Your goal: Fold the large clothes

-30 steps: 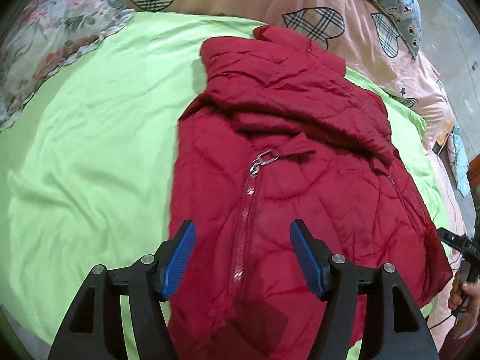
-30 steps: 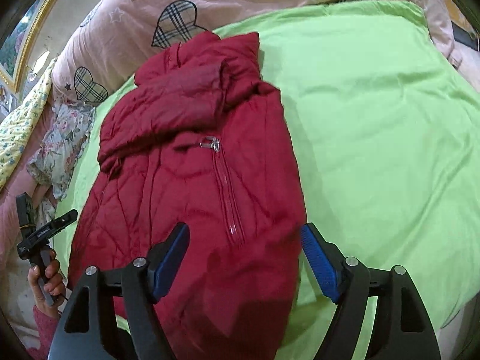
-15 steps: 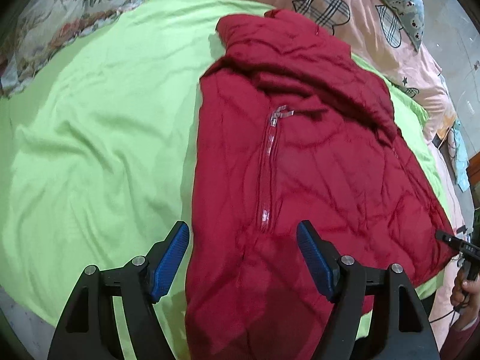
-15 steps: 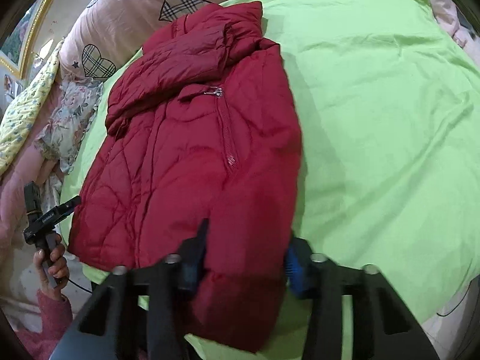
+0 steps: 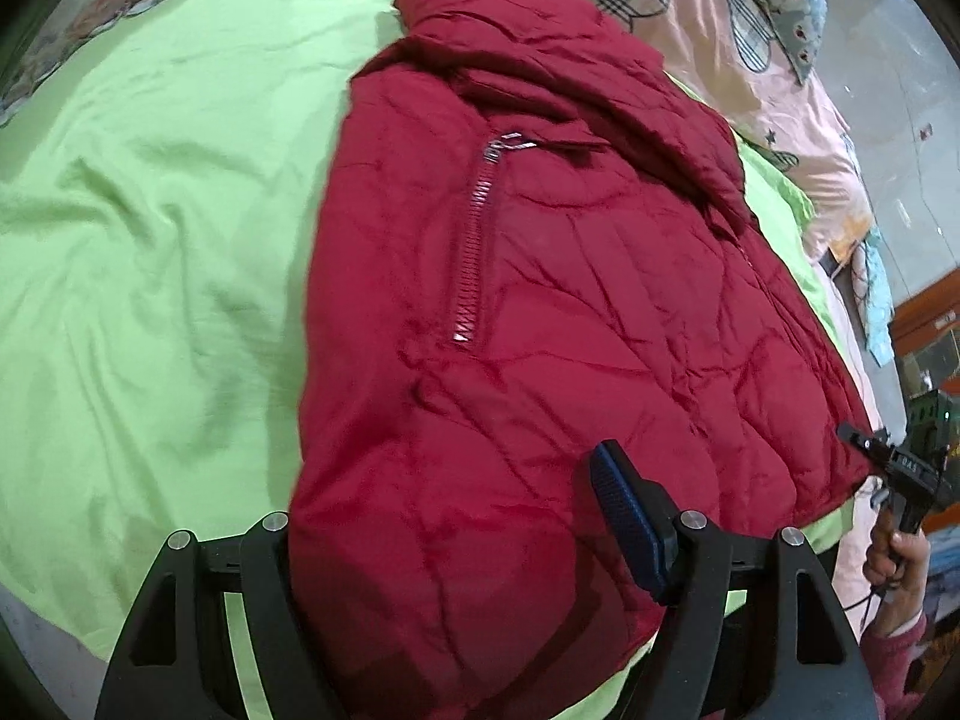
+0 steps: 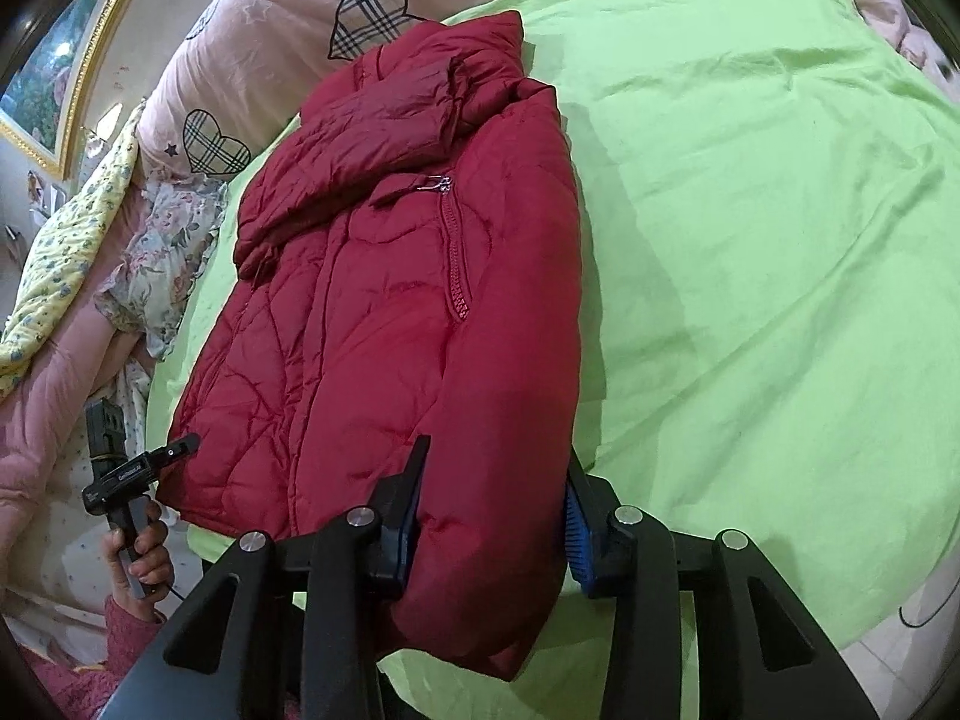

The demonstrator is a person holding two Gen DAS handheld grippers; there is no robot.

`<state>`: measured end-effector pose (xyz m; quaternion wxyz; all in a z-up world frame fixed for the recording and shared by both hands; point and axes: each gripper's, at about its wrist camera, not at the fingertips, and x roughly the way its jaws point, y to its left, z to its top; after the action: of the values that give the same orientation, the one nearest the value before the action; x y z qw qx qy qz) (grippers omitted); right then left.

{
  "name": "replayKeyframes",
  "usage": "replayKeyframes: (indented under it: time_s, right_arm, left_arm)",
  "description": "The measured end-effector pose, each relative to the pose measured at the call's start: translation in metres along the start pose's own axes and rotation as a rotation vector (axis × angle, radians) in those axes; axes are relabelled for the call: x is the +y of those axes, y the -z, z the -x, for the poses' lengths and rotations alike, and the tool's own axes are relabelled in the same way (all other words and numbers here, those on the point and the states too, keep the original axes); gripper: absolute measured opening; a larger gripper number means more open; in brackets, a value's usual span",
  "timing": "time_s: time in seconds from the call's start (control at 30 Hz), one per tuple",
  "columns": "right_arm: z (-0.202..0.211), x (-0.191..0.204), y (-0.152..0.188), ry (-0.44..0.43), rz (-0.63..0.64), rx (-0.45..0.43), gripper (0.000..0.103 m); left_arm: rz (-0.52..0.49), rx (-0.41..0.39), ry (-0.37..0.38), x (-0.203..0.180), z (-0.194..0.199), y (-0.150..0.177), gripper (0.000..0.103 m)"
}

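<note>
A red quilted jacket (image 5: 570, 312) lies flat on a lime green sheet (image 5: 150, 210), collar far, hem near, with a sleeve folded across its chest. My left gripper (image 5: 444, 492) is open and straddles the near hem corner. Its right blue pad (image 5: 624, 516) rests against the cloth, and its left finger is hidden under the bulging fabric. In the right wrist view the same jacket (image 6: 372, 312) runs away from me. There my right gripper (image 6: 498, 462) is shut on the hem corner, both pads pressed into the padding.
Pink bedding with plaid hearts (image 6: 252, 78) and floral pillows (image 6: 162, 246) lie beyond the jacket. A person's hand holds a black hand-held tool (image 5: 906, 474) by the jacket's other hem corner, and the tool (image 6: 120, 468) shows again in the right wrist view. The green sheet (image 6: 750, 240) spreads beside the jacket.
Both grippers came down and in toward the hem. The right jaws went from wide to clamped on the hem corner. The left jaws now have the hem bulging between them.
</note>
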<state>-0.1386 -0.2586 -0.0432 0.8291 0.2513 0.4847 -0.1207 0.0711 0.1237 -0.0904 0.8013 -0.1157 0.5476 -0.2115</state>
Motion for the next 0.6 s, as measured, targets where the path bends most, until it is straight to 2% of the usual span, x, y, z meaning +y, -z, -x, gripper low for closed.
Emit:
replayKeyframes:
  time_s: [0.2,0.23,0.37,0.43,0.47,0.6]
  right_arm:
    - [0.0,0.0,0.002,-0.029,0.001,-0.018,0.032]
    - [0.0,-0.001,0.002,-0.032,0.001,-0.019,0.032]
    - [0.001,0.001,0.004,-0.044,0.012,-0.029,0.027]
    - [0.003,0.003,0.005,-0.056,0.016,-0.04,0.025]
    - [0.004,0.004,0.005,-0.061,0.018,-0.045,0.024]
    - [0.011,0.007,0.007,-0.087,0.03,-0.068,0.022]
  left_arm:
    - [-0.036,0.003,-0.002,-0.009,0.0,0.005,0.068]
    - [-0.04,0.002,-0.001,-0.01,0.001,0.005,0.065]
    - [-0.077,-0.014,-0.004,-0.017,0.005,0.005,0.036]
    - [-0.093,-0.028,-0.003,-0.02,0.01,0.004,0.026]
    - [-0.097,-0.037,0.0,-0.02,0.014,0.004,0.022]
    - [-0.107,-0.065,0.023,-0.018,0.027,0.007,0.018]
